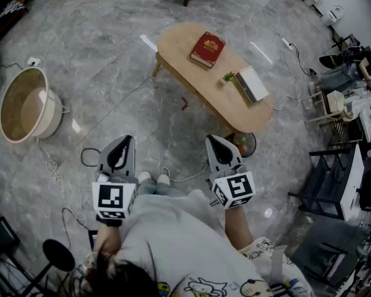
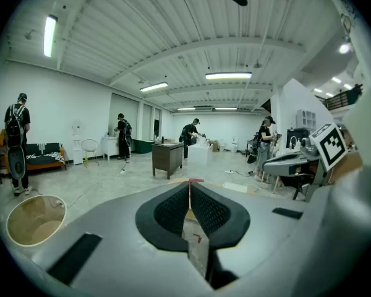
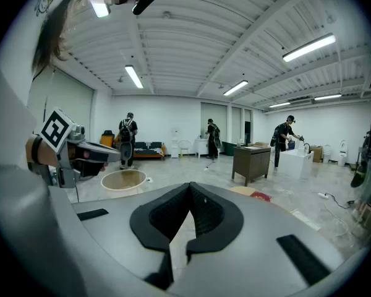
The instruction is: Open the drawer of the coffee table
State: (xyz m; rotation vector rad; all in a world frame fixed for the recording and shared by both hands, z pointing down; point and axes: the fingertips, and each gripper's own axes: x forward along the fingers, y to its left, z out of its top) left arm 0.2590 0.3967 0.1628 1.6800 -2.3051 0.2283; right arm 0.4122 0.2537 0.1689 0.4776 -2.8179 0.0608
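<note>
The light wooden coffee table [image 1: 191, 64] stands on the grey floor ahead of me; its drawer is hidden from above. On its top lie a red book [image 1: 208, 49], a tiny green plant [image 1: 228, 77] and a grey-white notebook [image 1: 252, 84]. My left gripper [image 1: 128, 138] and right gripper [image 1: 211, 138] are held side by side in the air, well short of the table, both shut and empty. The left gripper's [image 2: 190, 184] closed jaws point toward the table. The right gripper's [image 3: 190, 187] view shows the table edge [image 3: 244, 190] and the red book [image 3: 260, 196].
A round beige tub [image 1: 25, 104] sits on the floor at left. Cables trail near my feet. A dark wooden cabinet [image 3: 251, 163] and several people stand farther back. Shelving and chairs [image 1: 343, 104] crowd the right side. A round dark object [image 1: 244, 144] lies by the table's near end.
</note>
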